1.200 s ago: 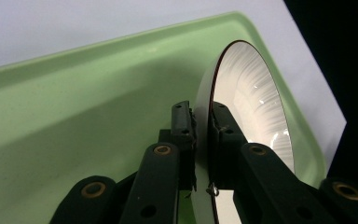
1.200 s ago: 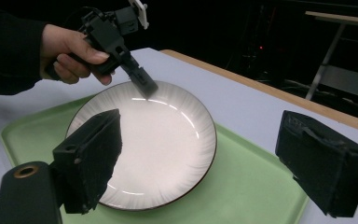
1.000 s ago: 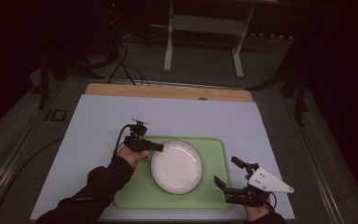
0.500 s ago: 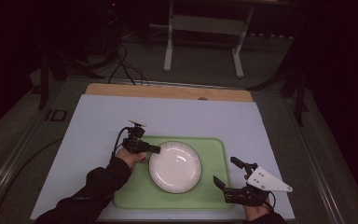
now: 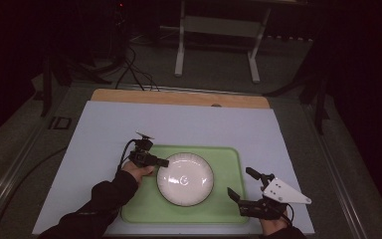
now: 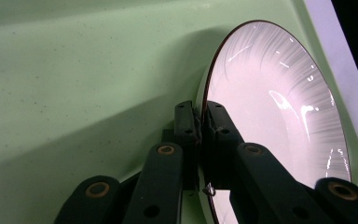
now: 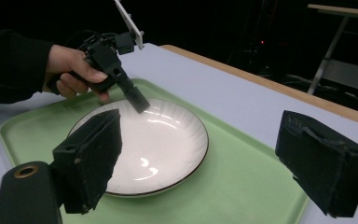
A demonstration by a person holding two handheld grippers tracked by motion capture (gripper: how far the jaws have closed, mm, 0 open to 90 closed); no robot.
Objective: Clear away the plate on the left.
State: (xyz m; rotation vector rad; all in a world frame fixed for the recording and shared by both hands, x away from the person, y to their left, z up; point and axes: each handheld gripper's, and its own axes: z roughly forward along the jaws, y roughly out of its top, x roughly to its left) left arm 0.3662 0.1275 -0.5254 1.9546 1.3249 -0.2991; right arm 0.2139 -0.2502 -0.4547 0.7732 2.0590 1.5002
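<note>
So the round white ceramic plate with the ribbed face and thin dark rim (image 5: 185, 179) sits flat and face up in the middle of the pale green plastic tray (image 5: 229, 209), which lies on the light blue-grey table top (image 5: 104, 129). Being round, the plate has no real long axis; its open face points straight up.

The left gripper (image 5: 162, 163) comes in from the plate's left side, and its jaws are pinched tight on the rim: one pad on top, one underneath, as the left gripper view shows up close (image 6: 200, 126).

The right gripper (image 5: 242, 185) hangs over the tray's right edge, jaws spread wide with nothing between them, well clear of the plate.
</note>
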